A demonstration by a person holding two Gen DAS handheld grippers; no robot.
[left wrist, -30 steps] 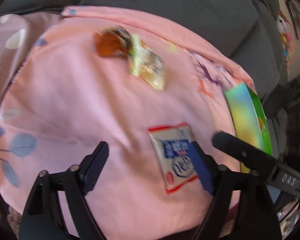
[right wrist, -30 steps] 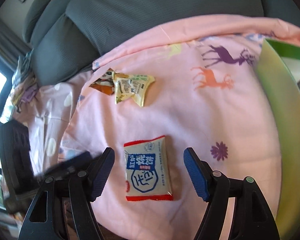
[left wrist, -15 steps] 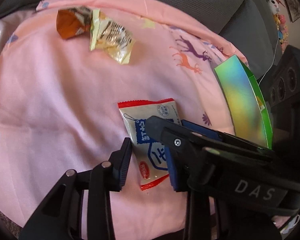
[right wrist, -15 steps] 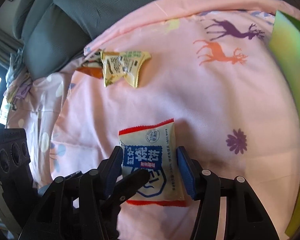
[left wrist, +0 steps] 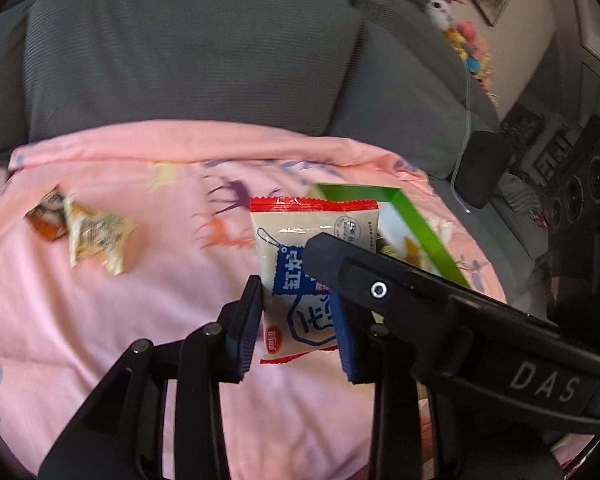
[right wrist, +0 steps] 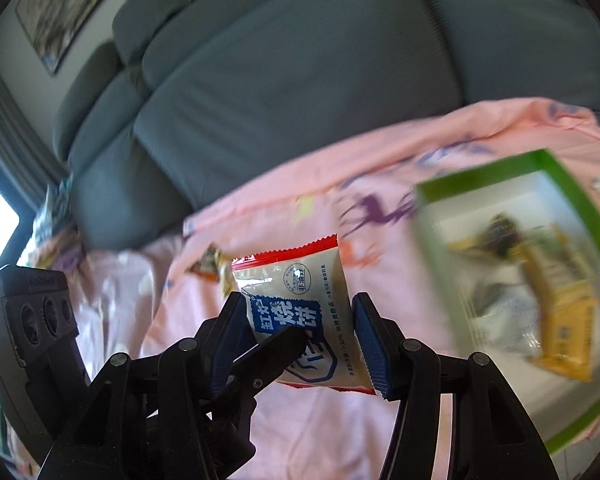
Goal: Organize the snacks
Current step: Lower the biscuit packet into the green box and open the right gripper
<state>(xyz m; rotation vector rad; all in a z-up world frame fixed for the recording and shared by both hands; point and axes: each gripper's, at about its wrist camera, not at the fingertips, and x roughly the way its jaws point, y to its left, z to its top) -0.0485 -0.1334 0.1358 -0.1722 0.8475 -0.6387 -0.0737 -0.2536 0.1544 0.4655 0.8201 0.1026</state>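
While both grippers hang over the pink sheet spread on the grey sofa, the action is all on one red-edged biscuit packet, up off the sheet and pinched between them! The right gripper has its jaws pressed on the packet's two side edges, closed in about as far as the packet's width allows, and the left gripper has its jaws drawn close on the same packet from its side. The other gripper's finger cuts across each view, so exactly how the two grips overlap I can't tell. Over to the right sits the green-rimmed box, already holding a yellow packet and some darker wrappers, blurred. So part of the sorting looks done. What's left? This packet seems bound for the box, and two loose wrappers, a pale yellow one and an orange one, lie touching each other on the sheet, well apart from the box
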